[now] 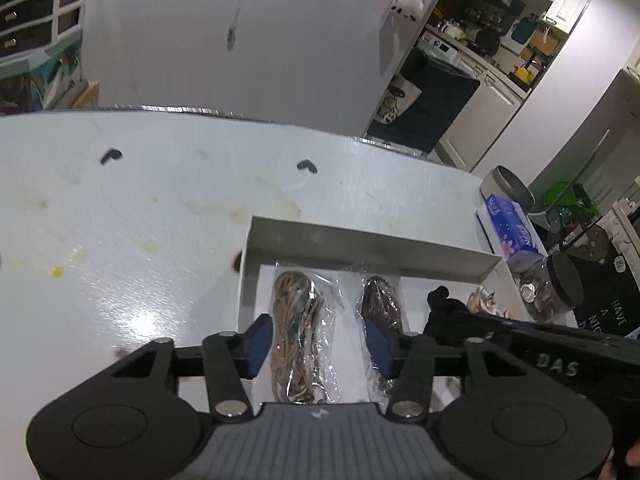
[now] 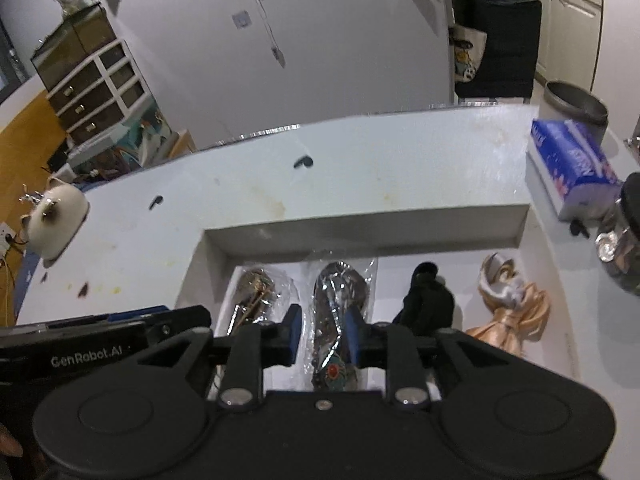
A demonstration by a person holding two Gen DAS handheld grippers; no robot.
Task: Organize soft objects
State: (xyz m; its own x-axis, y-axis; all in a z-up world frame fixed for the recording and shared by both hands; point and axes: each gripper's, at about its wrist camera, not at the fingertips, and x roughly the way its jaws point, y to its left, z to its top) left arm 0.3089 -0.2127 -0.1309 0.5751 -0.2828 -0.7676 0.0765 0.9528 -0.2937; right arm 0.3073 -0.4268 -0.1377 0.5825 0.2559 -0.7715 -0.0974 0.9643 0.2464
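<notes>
left wrist view: the left gripper [image 1: 318, 340] hangs over a shallow white tray [image 1: 368, 246] resting on a stained white table [image 1: 120, 208]; its blue-padded jaws stand well apart and press on nothing. below and between the jaws, inside the tray, lies a tan cord bundle in clear wrap [image 1: 294, 332]; just right of it in the tray lies a dark wrapped bundle [image 1: 382, 304], its near end hidden behind the right pad. further right in the tray sit a black fabric piece [image 1: 440, 298] and, partly hidden, a peach satin cloth [image 1: 482, 300]. beyond the tray's right end stand a blue tissue pack [image 1: 514, 230], a grey pot [image 1: 508, 186] and a glass jar with a dark lid [image 1: 554, 284]. the other tool's black body crosses the lower right. right wrist view: the right gripper [image 2: 322, 332] hangs over the same tray [image 2: 360, 226], jaws parted only narrowly, with the dark wrapped bundle [image 2: 340, 300] lying in the tray below the gap; whether the pads touch its wrap cannot be told. left of it in the tray lies the tan cord bundle [image 2: 256, 292]; right of it the black fabric piece [image 2: 430, 300], then the peach satin cloth [image 2: 510, 304] nearest the tray's right end. off the tray's right end are the tissue pack [image 2: 572, 164], the pot [image 2: 576, 106] and the jar [image 2: 622, 236]; well left of the tray, at the table's edge, sits a white ceramic figure [image 2: 56, 216].
</notes>
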